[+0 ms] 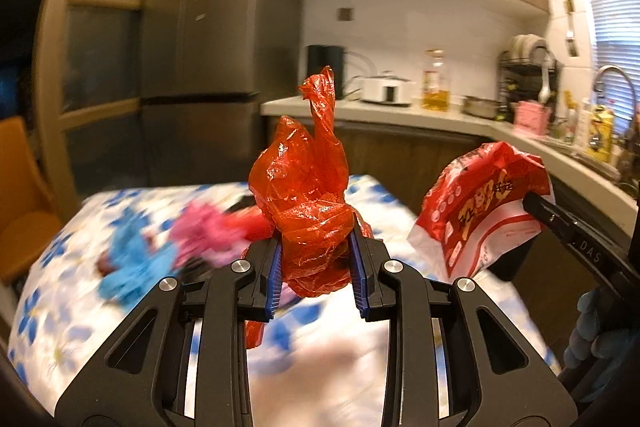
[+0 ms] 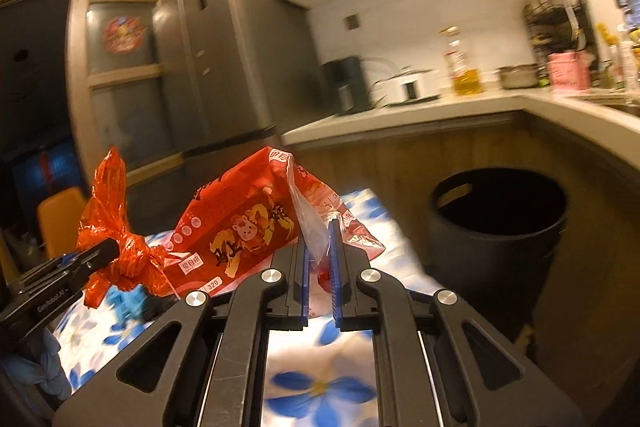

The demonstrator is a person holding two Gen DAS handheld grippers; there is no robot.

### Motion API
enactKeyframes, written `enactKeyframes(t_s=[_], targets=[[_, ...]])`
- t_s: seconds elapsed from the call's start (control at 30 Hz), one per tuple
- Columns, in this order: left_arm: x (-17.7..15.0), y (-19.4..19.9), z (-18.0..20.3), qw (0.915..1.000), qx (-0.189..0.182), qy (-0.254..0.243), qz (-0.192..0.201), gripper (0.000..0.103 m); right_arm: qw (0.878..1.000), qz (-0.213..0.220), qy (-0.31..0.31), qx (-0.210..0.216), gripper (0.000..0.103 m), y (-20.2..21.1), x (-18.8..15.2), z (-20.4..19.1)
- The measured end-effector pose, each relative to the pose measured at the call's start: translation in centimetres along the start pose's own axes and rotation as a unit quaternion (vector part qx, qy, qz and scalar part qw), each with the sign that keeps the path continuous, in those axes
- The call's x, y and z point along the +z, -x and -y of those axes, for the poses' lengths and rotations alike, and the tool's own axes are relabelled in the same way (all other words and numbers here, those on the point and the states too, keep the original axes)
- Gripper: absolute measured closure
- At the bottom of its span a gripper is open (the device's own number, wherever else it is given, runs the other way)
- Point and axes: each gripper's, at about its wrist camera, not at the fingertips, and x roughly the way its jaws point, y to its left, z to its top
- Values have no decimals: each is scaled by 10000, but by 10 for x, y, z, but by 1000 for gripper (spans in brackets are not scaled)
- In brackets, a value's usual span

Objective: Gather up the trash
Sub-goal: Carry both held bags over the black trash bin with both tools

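A crumpled red bag [image 1: 304, 203] stands clamped between the blue pads of the left gripper [image 1: 316, 267], held up above a bench [image 1: 100, 227] covered in a blue-flowered cloth. Beside it, to the right, the right gripper [image 2: 320, 267] has its fingers [image 2: 335, 267] pinched tight on the clear edge of a red printed wrapper [image 2: 240, 223], which hangs in the air over the same bench. Both pieces of trash are off the surface. On the cloth behind them lie a blue scrap [image 1: 132, 267] and a pink scrap [image 1: 204, 231], blurred. A black bin [image 2: 498, 227] stands open on the floor just past the bench's far corner, in front of the wooden kitchen counter [image 2: 400, 123]. A grey fridge [image 1: 208, 27] rises behind. A blue-gloved hand [image 1: 596, 347] grips the right tool.
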Motion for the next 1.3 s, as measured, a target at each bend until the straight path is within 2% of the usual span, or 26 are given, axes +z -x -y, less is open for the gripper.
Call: enactKeyframes(t_s=[0.2, 0.33, 0.53, 0.83, 1.3], targets=[[30, -31, 62, 9971, -669, -270, 242, 76, 9947, 467, -135, -907, 94, 11, 28, 49], [47, -59, 104, 9933, -1048, -338, 338, 76, 9850, 728, -183, -1556, 94, 12, 43, 82], [57, -94, 159, 9892, -1350, -412, 403, 76, 9676, 965, -193, -2326, 94, 7, 56, 121], [59, -141, 198, 9875, -1485, -468, 230, 76, 9585, 992, -289, -2657, 94, -11, 68, 157], [48, -183, 219, 9849, -1658, -492, -8, 75, 9543, 839, -507, -2823, 94, -34, 70, 179]])
